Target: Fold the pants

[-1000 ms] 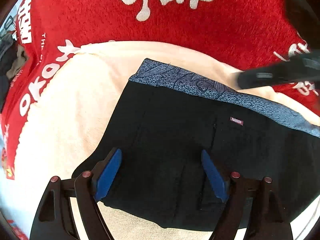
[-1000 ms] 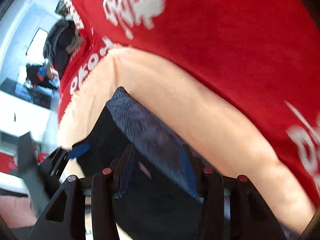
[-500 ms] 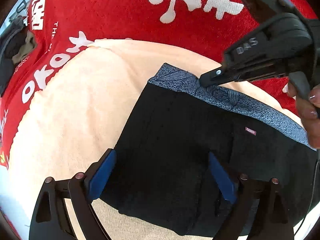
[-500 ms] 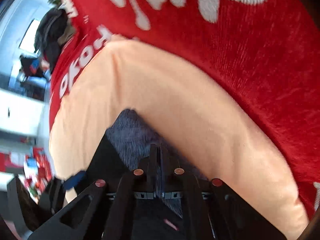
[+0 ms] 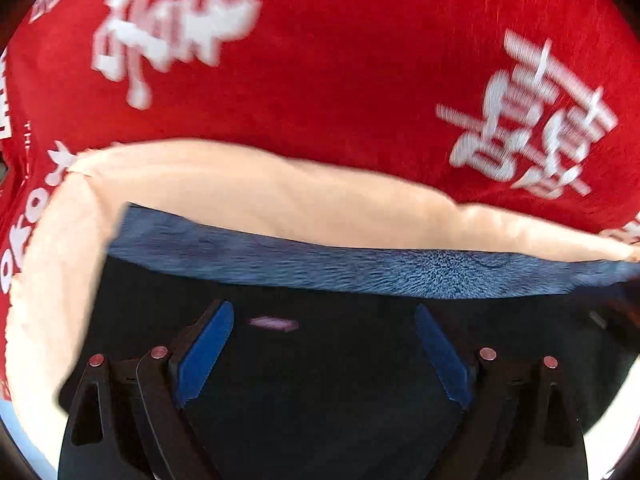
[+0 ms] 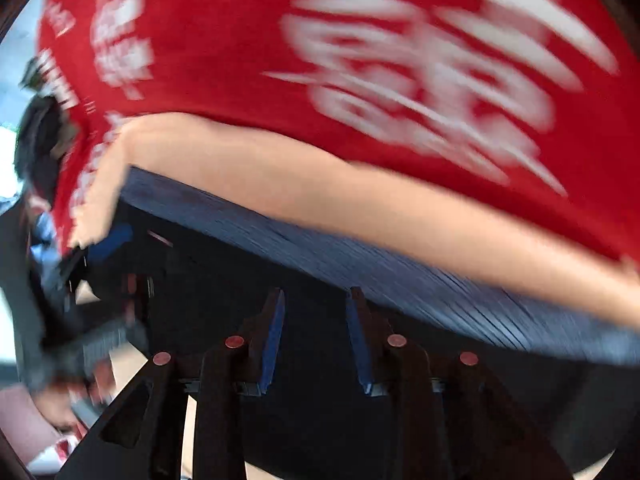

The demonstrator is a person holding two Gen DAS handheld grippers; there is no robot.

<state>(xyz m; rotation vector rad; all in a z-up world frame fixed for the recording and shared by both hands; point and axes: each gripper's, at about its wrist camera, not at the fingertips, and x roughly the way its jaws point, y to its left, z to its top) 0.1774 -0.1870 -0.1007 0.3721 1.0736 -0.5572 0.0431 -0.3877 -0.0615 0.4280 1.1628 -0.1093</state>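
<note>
left tool [image 5: 322, 354] jaws wide, nothing gripped, hovering over the black pants [image 5: 320, 400]; right tool [image 6: 314, 336] jaws narrow, just been opening, nothing pinched, black fabric beneath them. Pants lie flat on a peach cloth [image 5: 280, 196], blue-grey patterned waistband [image 5: 360, 270] along the far edge, small label [image 5: 274, 324] near left tool. Red cloth with white lettering [image 5: 340, 60] beyond. Both views motion-blurred

Matt black cloth pants [image 5: 320, 380]
</note>
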